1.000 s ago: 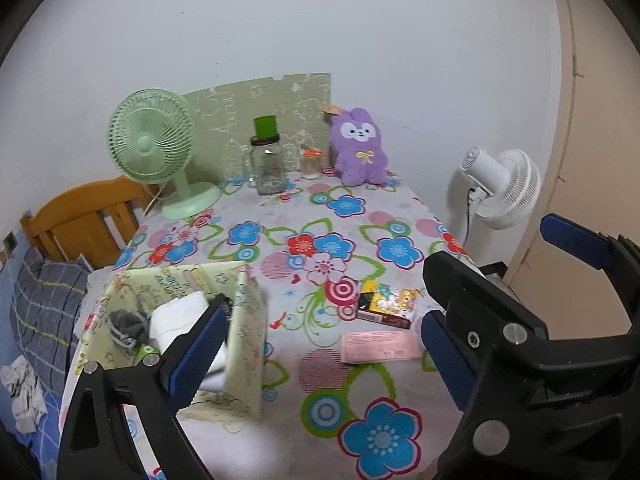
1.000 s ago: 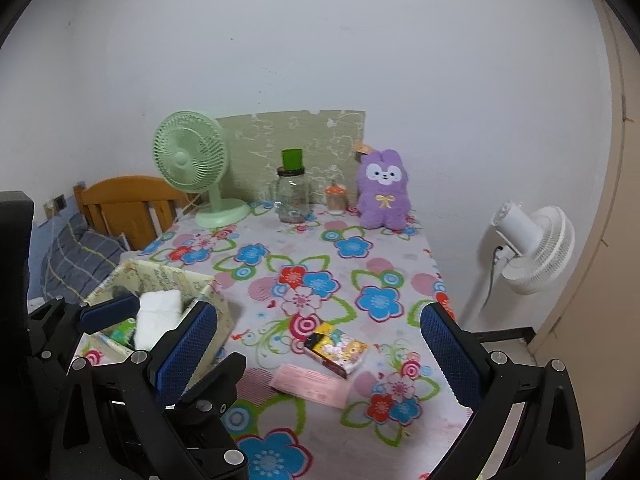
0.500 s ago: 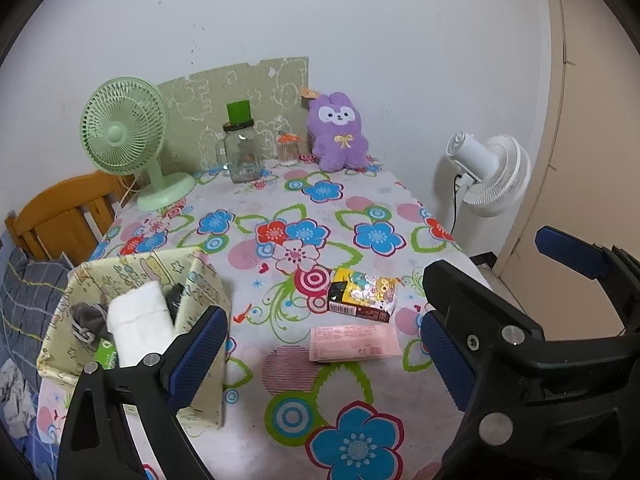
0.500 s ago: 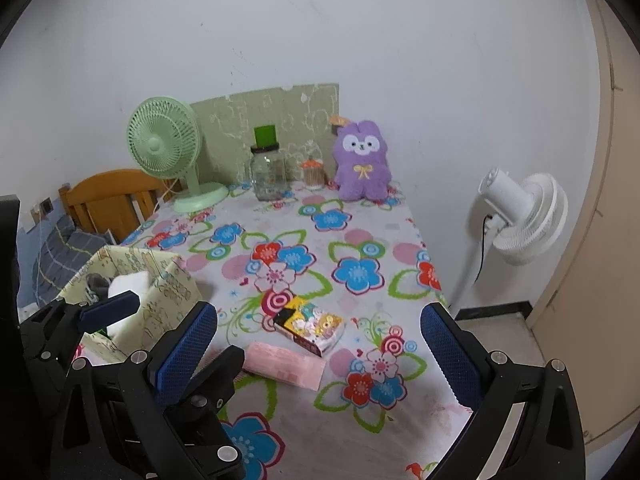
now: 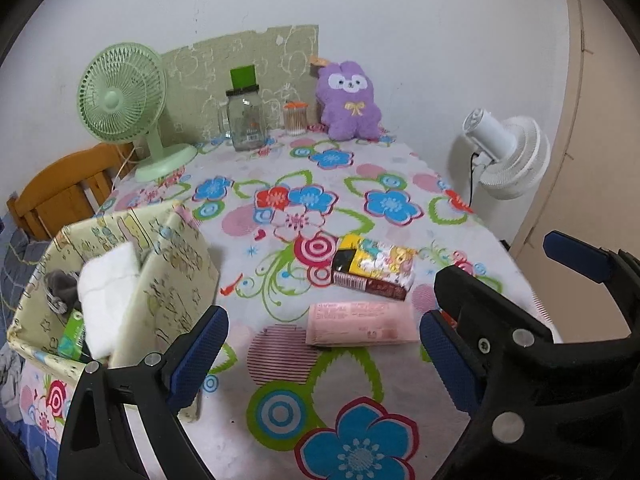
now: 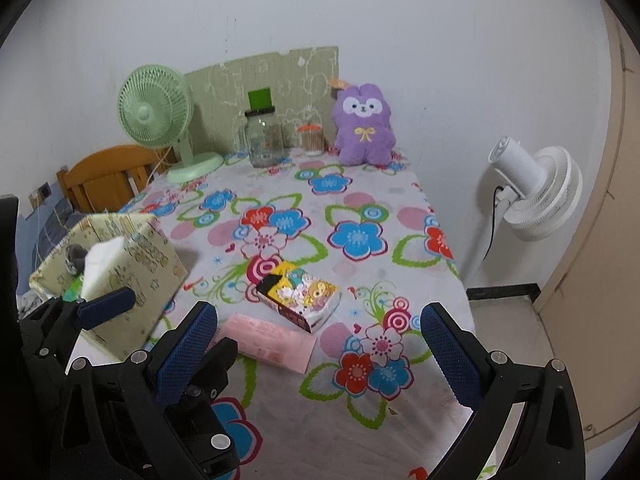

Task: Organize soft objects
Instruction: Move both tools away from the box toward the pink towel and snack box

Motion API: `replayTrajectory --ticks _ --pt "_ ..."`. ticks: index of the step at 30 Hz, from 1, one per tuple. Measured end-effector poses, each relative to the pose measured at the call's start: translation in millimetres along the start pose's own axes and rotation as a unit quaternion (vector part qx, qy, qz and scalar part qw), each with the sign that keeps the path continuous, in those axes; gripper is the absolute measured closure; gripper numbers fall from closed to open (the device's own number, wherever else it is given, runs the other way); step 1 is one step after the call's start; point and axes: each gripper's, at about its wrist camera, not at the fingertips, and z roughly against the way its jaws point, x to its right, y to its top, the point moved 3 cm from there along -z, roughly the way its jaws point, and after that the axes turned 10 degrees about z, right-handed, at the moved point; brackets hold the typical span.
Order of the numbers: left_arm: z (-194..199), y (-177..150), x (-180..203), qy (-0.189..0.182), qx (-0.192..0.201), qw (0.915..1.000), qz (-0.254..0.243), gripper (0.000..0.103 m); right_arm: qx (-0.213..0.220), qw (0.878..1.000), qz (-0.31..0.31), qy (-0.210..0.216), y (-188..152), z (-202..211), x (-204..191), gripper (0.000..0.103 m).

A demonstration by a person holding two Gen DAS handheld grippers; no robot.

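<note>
A pink tissue pack [image 5: 360, 322] [image 6: 268, 342] lies flat on the flowered tablecloth, just beyond my left gripper [image 5: 320, 356]. That gripper is open and holds nothing. Behind the pink pack lies a yellow cartoon-printed pack [image 5: 376, 268] [image 6: 300, 296]. My right gripper [image 6: 318, 356] is open too, with bare cloth between its fingers. At the left stands a pale fabric box [image 5: 168, 264] [image 6: 132, 256] holding a white folded towel [image 5: 108, 288], a grey sock [image 5: 60, 284] and a green packet [image 5: 72, 330]. A purple plush [image 5: 348, 100] [image 6: 364, 124] sits upright at the table's far edge by the wall.
Along the back stand a green desk fan [image 5: 120, 100], a glass jar [image 5: 244, 120] with a green lid and a small cotton-swab pot [image 5: 295, 120]. A white floor fan [image 6: 536, 196] stands past the table's right edge. A wooden chair [image 5: 56, 196] is at the left.
Both grippers have shifted over the table while staying open. The fabric box has slid leftwards in both views. Nothing was taken hold of.
</note>
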Motion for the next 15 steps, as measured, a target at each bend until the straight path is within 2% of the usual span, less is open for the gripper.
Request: replayTrajectory --ticks 15 --pt "-54.9 -16.2 10.7 0.010 -0.045 0.9989 -0.012 0.006 -0.059 0.998 -0.034 0.015 -29.7 -58.8 18.8 0.000"
